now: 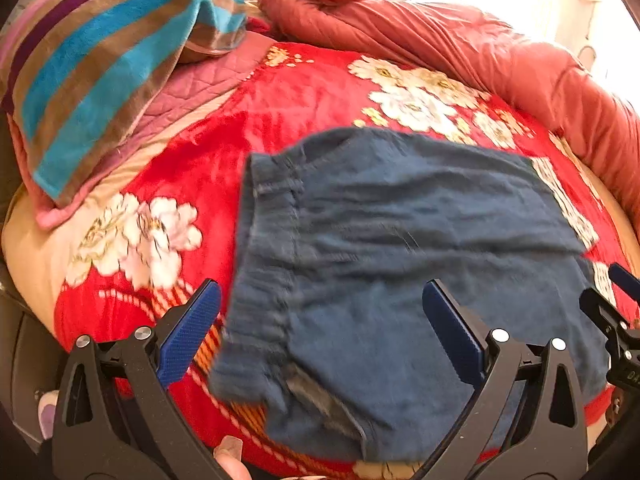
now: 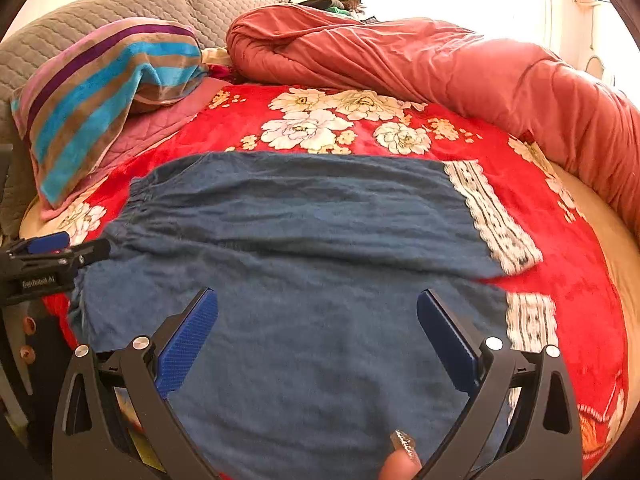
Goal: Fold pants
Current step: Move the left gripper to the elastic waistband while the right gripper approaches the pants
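Blue pants (image 1: 400, 260) are lying on the bed (image 1: 240, 128); left gripper (image 1: 320, 332) is hovering, jaws open, waistband at 9 o'clock. Right gripper (image 2: 318, 340) is hovering, jaws empty; pinching one layer risks a crooked fold.

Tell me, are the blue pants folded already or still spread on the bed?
Partly folded: the blue pants lie flat with one leg laid on the other, both patterned cuffs at one end.

Bed under a red floral blanket (image 2: 540, 208), grey quilted headboard (image 2: 120, 8), washed-out bright window light behind.
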`<state>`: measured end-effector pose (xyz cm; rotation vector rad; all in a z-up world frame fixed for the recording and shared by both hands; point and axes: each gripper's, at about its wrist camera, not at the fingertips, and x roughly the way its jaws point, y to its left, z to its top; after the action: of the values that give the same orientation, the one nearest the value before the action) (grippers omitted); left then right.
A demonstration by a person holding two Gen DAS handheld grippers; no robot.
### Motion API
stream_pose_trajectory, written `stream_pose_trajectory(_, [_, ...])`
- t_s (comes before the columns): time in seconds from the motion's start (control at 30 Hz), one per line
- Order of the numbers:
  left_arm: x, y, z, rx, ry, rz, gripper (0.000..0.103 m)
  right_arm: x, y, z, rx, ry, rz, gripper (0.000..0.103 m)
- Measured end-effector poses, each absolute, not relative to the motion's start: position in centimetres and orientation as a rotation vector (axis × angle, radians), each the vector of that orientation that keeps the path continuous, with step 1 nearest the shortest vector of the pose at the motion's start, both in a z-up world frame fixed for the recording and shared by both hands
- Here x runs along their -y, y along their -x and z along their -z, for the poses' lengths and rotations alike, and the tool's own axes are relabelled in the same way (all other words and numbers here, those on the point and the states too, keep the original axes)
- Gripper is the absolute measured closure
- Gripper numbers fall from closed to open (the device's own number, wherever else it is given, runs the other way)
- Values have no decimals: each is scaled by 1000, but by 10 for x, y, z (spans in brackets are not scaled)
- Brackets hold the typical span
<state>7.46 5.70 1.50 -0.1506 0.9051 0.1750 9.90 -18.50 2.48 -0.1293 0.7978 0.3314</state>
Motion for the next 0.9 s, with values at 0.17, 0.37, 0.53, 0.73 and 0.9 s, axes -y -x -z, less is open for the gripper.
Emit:
stream_pose_trajectory(0.17, [-83, -101, -12, -916, 178, -230, 8, 173, -124, -26, -793, 162, -347, 4])
stream_pose_trajectory(0.37, [-112, -123, -6, -937, 202, -275, 8, 153, -151, -26, -789, 203, -382, 4])
stream_pose_trajectory(0.53, [-128, -140, -2, -951, 197, -298, 8, 129, -175, -27, -768, 273, -431, 4])
stream_pose_trajectory(0.73, [-144, -160, 8, -996, 194, -303, 8, 104, -209, -22, -764, 337, -476, 4])
stream_pose_trajectory(0.9, [-149, -177, 18, -1024, 214, -280, 8, 84, -244, -12, -786, 389, -487, 4])
